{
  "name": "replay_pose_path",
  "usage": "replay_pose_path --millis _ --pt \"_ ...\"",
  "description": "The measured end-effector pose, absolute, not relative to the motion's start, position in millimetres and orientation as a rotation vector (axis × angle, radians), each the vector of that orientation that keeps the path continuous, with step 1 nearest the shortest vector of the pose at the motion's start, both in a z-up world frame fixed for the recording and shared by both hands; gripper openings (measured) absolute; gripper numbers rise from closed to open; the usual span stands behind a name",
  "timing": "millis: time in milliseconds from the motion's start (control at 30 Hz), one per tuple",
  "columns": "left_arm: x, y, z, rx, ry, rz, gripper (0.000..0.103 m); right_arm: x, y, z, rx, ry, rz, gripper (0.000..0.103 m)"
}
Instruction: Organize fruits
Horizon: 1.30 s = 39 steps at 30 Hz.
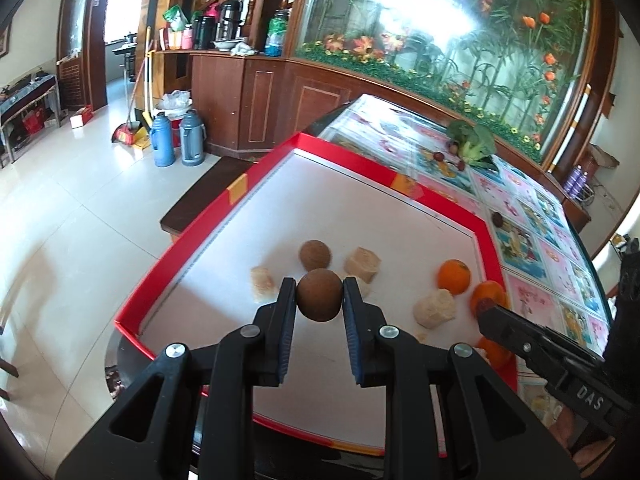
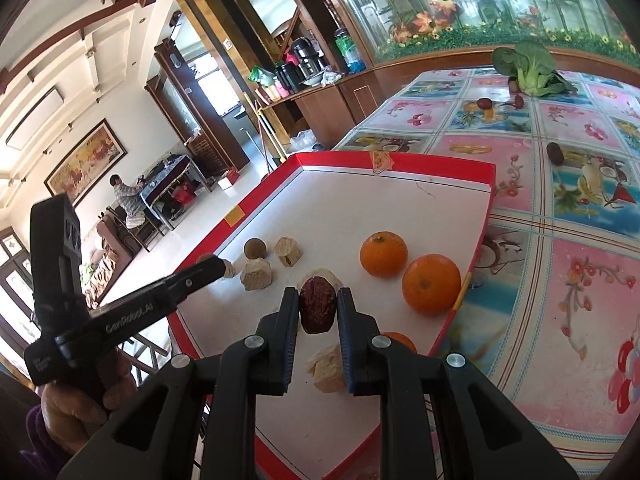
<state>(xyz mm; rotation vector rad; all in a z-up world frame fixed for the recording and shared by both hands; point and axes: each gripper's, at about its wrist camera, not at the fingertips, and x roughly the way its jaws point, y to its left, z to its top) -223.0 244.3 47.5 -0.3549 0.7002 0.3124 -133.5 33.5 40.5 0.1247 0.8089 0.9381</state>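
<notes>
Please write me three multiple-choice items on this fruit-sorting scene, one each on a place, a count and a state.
1. Where does the leafy green vegetable lie?
A. in the red-rimmed tray
B. on the patterned tablecloth beyond the tray
C. on the floor

2. How many oranges show in the red-rimmed tray in the right wrist view?
A. one
B. five
C. three

3. What is between the fingers of the left gripper?
A. a round brown fruit
B. an orange
C. nothing

Answers:
1. B, it sits on the patterned tablecloth, far from the tray.
2. C, two whole ones and a third partly behind the right gripper.
3. A, the round brown fruit is clamped between both pads.
</notes>
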Motion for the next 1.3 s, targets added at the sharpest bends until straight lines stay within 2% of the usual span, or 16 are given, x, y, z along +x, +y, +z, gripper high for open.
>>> replay_pose_path --millis 600,833,867,1000,1100,1300 --pt "-206.3 217.4 42.4 -0.213 0.734 0.33 0.025 -147.2 49.6 35.8 -0.005 0.77 0.991 0.018" --pt "-204.9 211.4 42.7 -0.19 0.741 0.352 0.026 -137.7 43.0 33.9 0.044 0.802 0.972 0.019" --pt "-204.4 210.6 42.7 -0.19 0.743 0.353 0.026 -136.5 42.5 33.1 0.051 0.81 0.969 0.022" --pt "-205.2 208.6 42.9 -0.188 0.749 0.363 0.04 -136.9 39.7 34.4 0.064 0.801 0.957 0.032" --pt "-207.7 206.4 45.2 -0.189 0.741 0.362 0.047 -140.1 39.5 36.1 0.057 0.779 0.953 0.033" --pt "-213.0 198.9 51.4 -0.17 0.721 0.369 0.068 -137.3 35.6 36.8 0.079 0.775 0.939 0.036"
